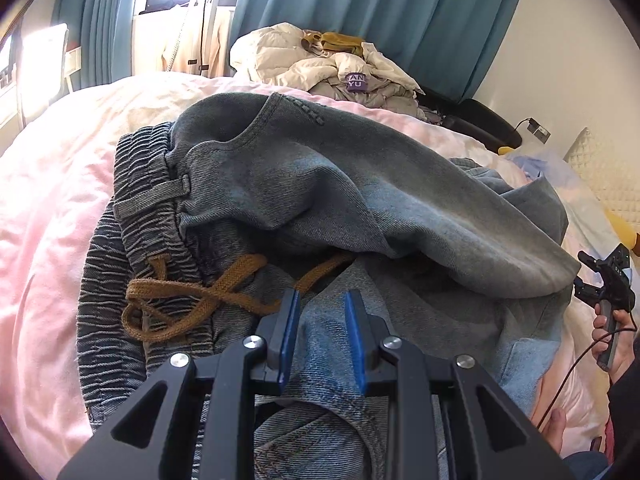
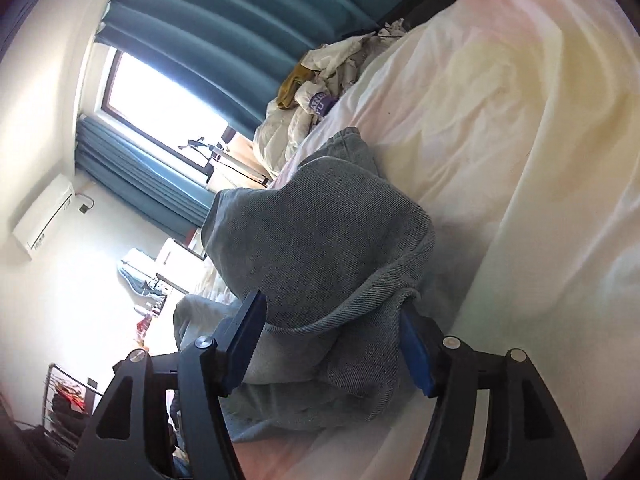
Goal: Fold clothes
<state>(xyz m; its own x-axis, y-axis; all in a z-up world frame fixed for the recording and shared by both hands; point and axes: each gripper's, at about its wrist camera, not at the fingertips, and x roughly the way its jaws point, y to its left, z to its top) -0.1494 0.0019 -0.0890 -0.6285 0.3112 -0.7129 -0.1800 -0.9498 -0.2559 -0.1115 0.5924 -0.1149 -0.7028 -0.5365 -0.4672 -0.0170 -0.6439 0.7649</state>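
Note:
Grey-blue jeans lie bunched on the pink bed, elastic waistband to the left, with a brown drawstring across it. My left gripper is low over the near part of the jeans, its blue pads narrowly set and shut on a raised fold of lighter denim. At the right edge a hand holds my right gripper beside the folded-over leg. In the right wrist view, my right gripper stands open and wide. The jeans sag loose between its fingers.
A heap of cream quilted clothing with a mustard piece lies at the bed's far edge. Teal curtains and a bright window stand behind. A black chair is at the far right. The bed sheet stretches bare beyond the jeans.

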